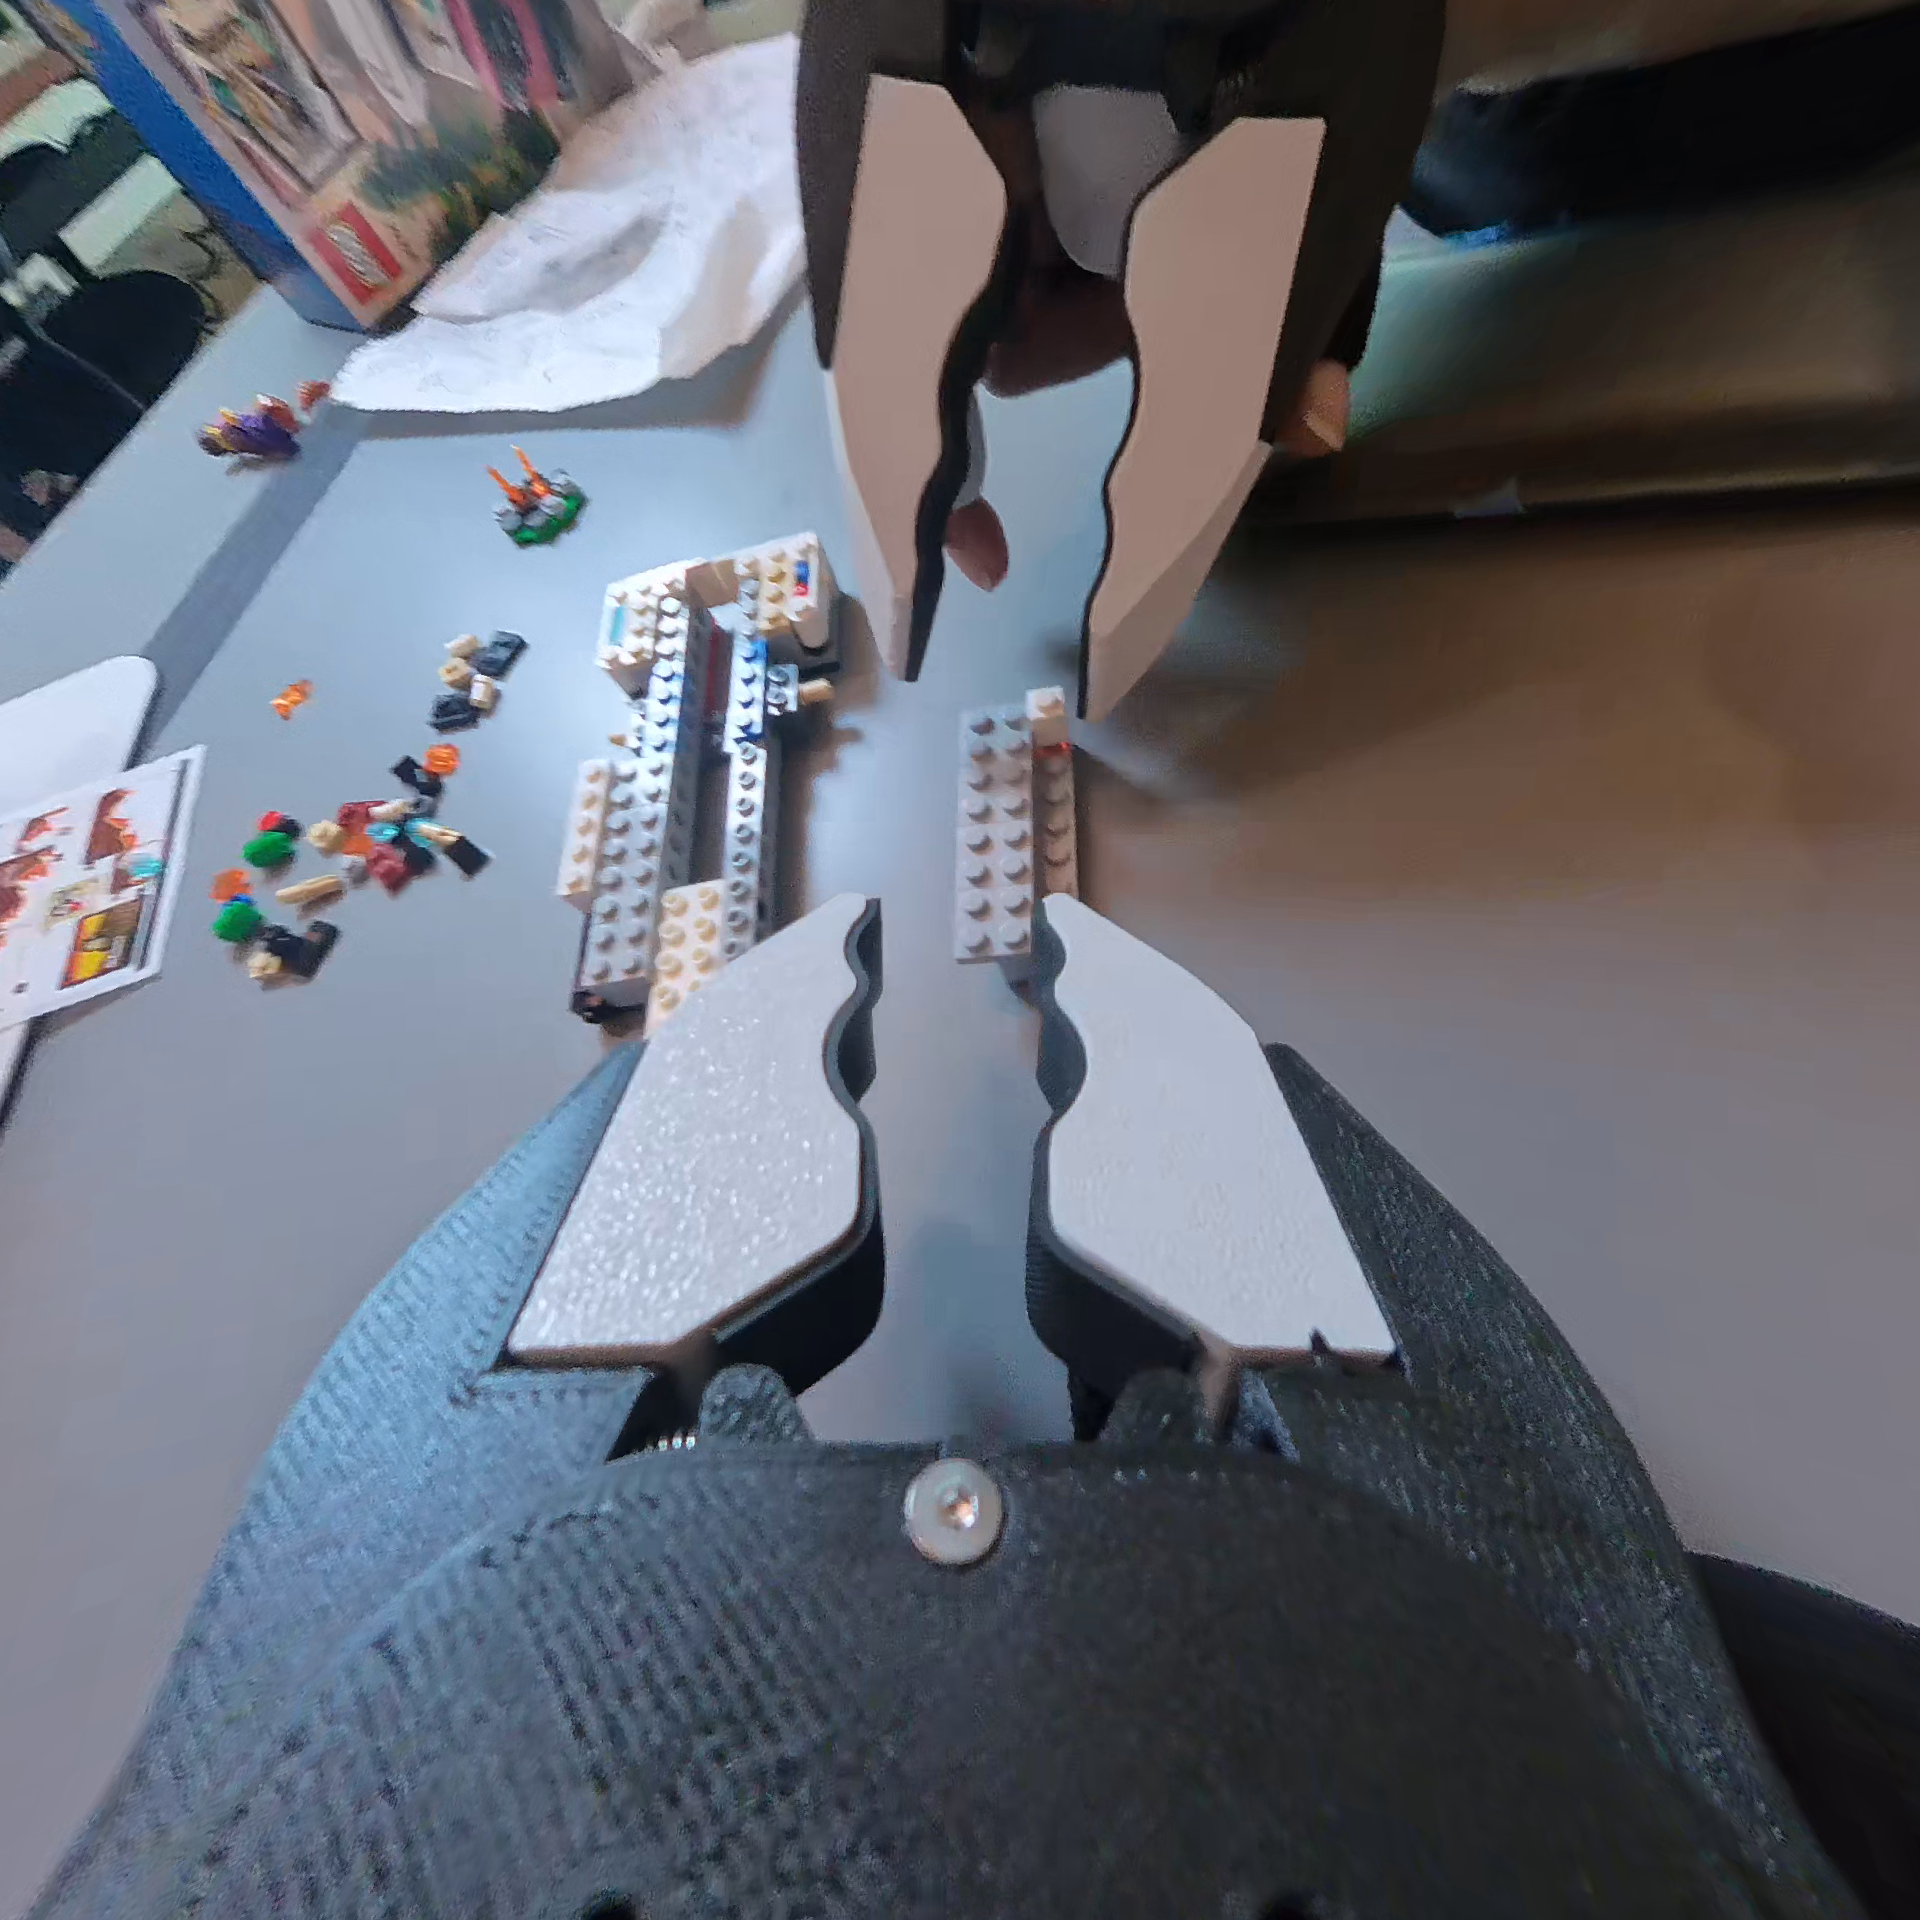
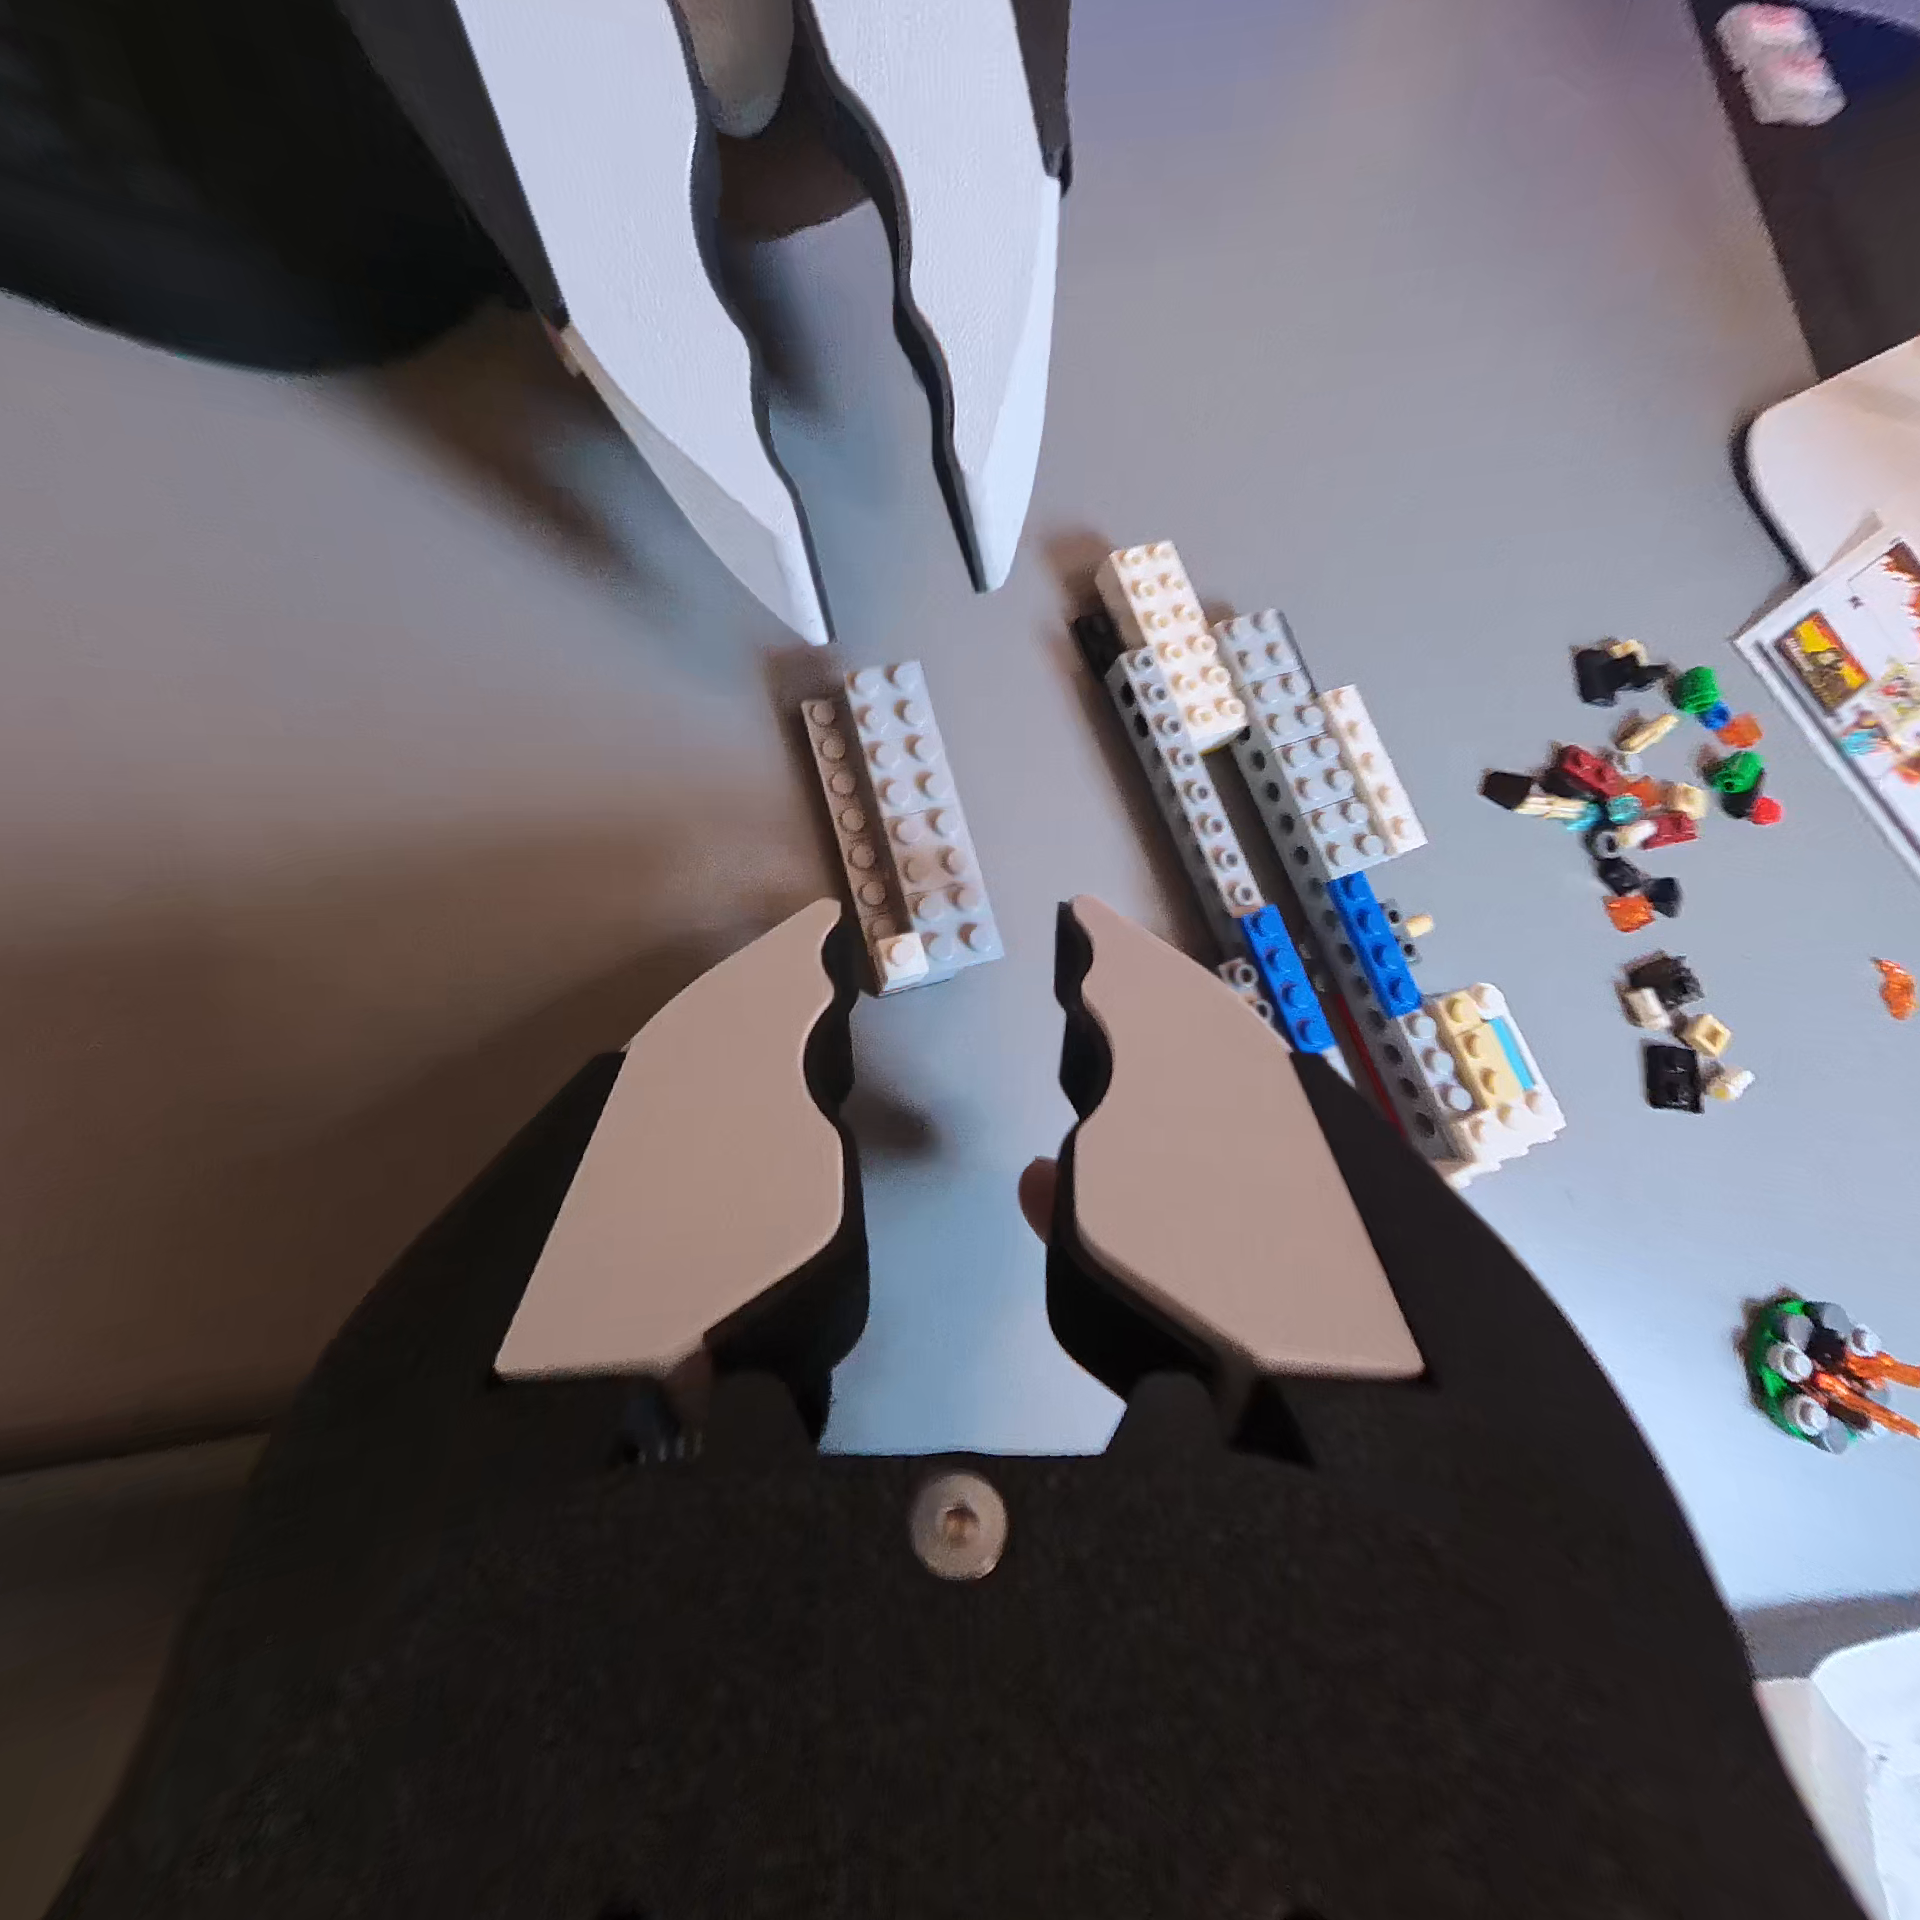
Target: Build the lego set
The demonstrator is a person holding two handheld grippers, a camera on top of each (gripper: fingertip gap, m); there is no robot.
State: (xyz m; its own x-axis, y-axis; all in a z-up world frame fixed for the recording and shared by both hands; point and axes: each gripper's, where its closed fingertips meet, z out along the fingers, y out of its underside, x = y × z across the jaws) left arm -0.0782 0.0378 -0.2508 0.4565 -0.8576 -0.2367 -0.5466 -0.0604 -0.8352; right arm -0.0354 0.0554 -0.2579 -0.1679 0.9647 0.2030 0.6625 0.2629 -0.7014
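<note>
A small grey and tan plate assembly lies flat on the grey table, between the two grippers. My left gripper is open and empty, its tips just short of the assembly's near end. My right gripper is open and empty at the opposite end. Each gripper also shows in the other's view, the right one and the left one, both with jaws apart. A longer grey, white and blue build lies beside the small assembly.
Loose small pieces are scattered beyond the long build. An instruction booklet lies past them. A small green-based flame model, a white paper bag and the set's box stand farther off. There is about 6 centimeters between the tips of the two grippers. Between my right fingertips and the small green-based flame model there is roughly 20 centimeters. Seen from the left wrist view as well.
</note>
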